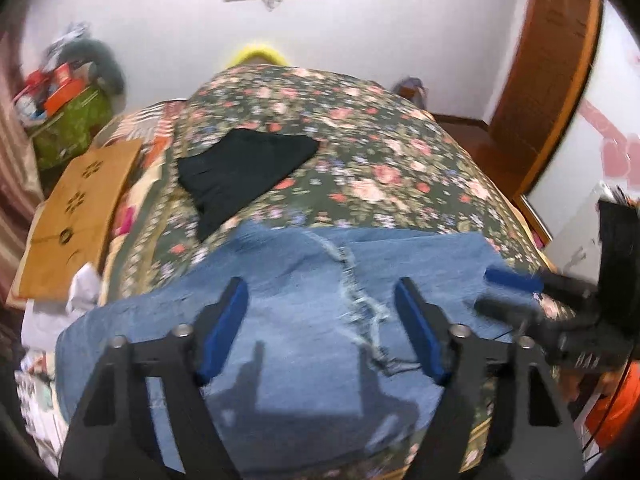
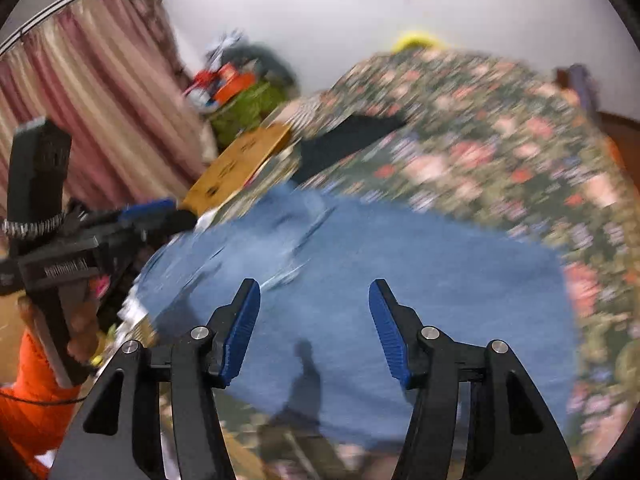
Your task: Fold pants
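Observation:
Blue denim pants lie folded flat on the floral bedspread, near its front edge, with a frayed seam across the middle. My left gripper hovers just above them, jaws wide open and empty. My right gripper is also open and empty above the pants. The right gripper shows at the right in the left wrist view, over the pants' right edge. The left gripper shows at the left in the right wrist view. The right wrist view is motion-blurred.
A black garment lies on the bedspread behind the pants. A brown cardboard sheet and white cloth sit at the bed's left side. A cluttered green box stands at the far left, curtains beyond. A wooden door is at the right.

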Demonstrator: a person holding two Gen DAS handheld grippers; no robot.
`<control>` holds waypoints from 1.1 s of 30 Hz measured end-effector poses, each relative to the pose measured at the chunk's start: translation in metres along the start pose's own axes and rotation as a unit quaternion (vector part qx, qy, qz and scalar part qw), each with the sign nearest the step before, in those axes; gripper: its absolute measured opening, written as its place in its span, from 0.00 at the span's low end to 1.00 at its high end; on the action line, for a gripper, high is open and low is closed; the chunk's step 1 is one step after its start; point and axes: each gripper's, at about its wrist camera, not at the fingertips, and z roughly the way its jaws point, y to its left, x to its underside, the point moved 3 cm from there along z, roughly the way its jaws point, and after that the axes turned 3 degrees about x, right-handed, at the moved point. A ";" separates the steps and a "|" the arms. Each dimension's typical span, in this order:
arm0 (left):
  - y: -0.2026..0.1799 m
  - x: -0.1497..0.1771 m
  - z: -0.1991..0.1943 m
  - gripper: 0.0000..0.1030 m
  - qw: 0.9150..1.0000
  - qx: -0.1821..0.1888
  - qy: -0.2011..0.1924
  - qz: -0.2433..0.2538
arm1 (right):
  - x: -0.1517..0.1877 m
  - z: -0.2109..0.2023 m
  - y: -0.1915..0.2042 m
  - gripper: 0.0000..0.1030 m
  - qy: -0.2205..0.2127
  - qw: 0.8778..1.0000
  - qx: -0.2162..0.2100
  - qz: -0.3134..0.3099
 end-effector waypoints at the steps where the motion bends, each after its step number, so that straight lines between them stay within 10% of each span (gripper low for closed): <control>1: -0.008 -0.003 0.007 0.56 1.000 0.008 0.003 0.007 | -0.003 -0.004 -0.012 0.51 -0.006 1.000 0.022 -0.001; 4: -0.030 -0.008 0.034 0.23 0.999 0.035 0.030 0.024 | -0.006 -0.009 -0.033 0.51 -0.005 0.997 0.069 -0.014; 13: -0.073 0.025 0.105 0.23 0.992 0.031 0.103 0.068 | 0.055 0.018 -0.089 0.51 0.073 0.992 0.072 0.075; 21: -0.085 0.047 0.091 0.33 0.989 -0.006 0.088 0.119 | 0.074 -0.018 -0.082 0.51 0.050 0.991 0.076 0.101; 33: -0.010 0.047 0.001 0.64 0.999 -0.046 0.022 0.013 | 0.040 -0.055 -0.043 0.51 0.011 0.994 0.097 0.051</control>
